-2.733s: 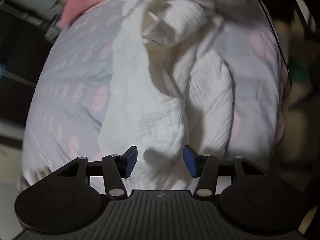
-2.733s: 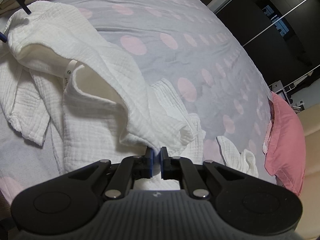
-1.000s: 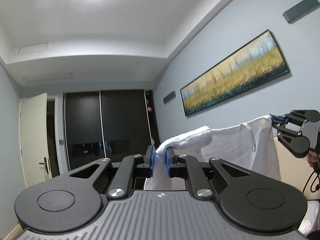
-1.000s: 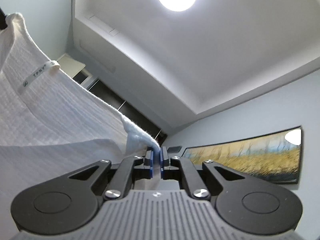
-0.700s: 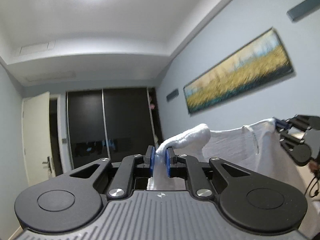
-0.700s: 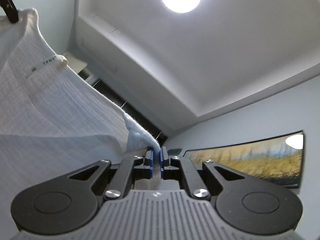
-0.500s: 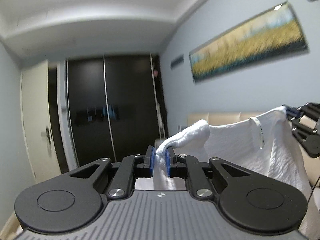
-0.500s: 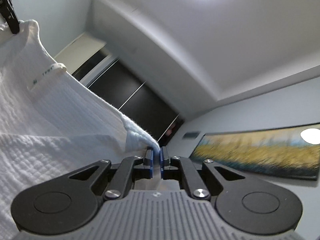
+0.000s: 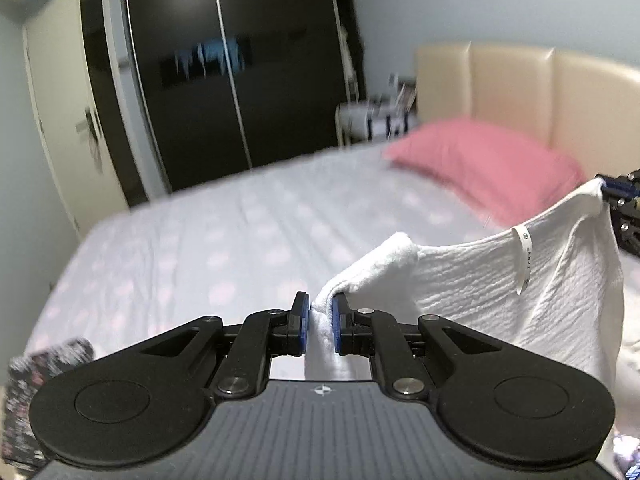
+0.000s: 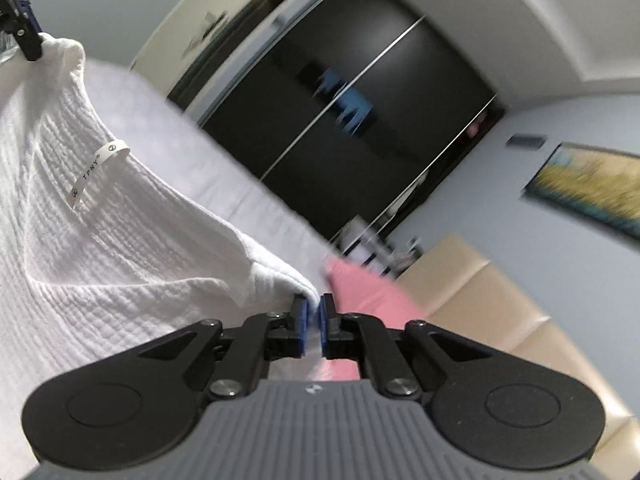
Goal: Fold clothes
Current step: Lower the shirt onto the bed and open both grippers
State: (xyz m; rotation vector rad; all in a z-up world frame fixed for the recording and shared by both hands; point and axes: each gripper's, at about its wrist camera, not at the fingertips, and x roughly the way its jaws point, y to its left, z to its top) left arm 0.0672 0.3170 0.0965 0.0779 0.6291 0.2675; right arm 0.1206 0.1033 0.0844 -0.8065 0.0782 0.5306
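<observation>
A white textured garment [image 9: 488,292] with a small neck label [image 9: 525,254] hangs stretched between both grippers above the bed. My left gripper [image 9: 321,322] is shut on one shoulder corner of it. My right gripper [image 10: 314,324] is shut on the other corner; it also shows at the right edge of the left wrist view [image 9: 624,200]. In the right wrist view the garment [image 10: 100,248] spreads to the left, with the label [image 10: 96,170] near its collar, and the left gripper [image 10: 18,20] is at the top left.
A bed with a grey sheet with pink dots [image 9: 200,248] lies below. A pink pillow [image 9: 480,160] rests against a beige headboard [image 9: 540,84]. A dark sliding wardrobe [image 9: 240,80] and a white door [image 9: 60,120] stand beyond. A painting [image 10: 588,184] hangs on the wall.
Both grippers have tilted down from the ceiling toward the bed while holding the garment stretched between them. The bed, pillow and headboard have come into view.
</observation>
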